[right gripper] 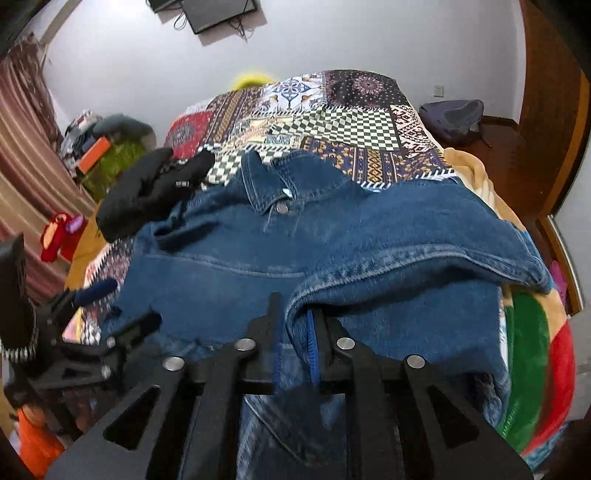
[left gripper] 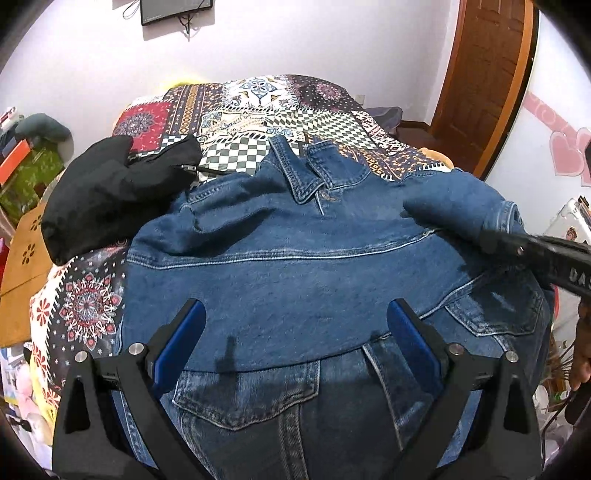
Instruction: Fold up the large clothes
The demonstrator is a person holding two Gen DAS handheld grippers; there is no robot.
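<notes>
Patchwork bedspread [left gripper: 258,110] under a denim jacket [left gripper: 295,266] and a black puffy garment [left gripper: 110,195] from the left wrist; left gripper [left gripper: 295,332] spread wide above the denim, empty. From the right wrist, right gripper [right gripper: 295,325] nearly together, a jacket fold [right gripper: 406,266] between its blue pads, grip uncertain; striped curtain [right gripper: 26,155] and backpack [right gripper: 454,114] seen only here.

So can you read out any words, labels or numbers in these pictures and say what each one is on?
"DAS", cut off by the picture's edge: white letters on the right tongs' black arm.
Wall screen: a thin line of text, too small to read.
Denim jacket: no readable label.
</notes>
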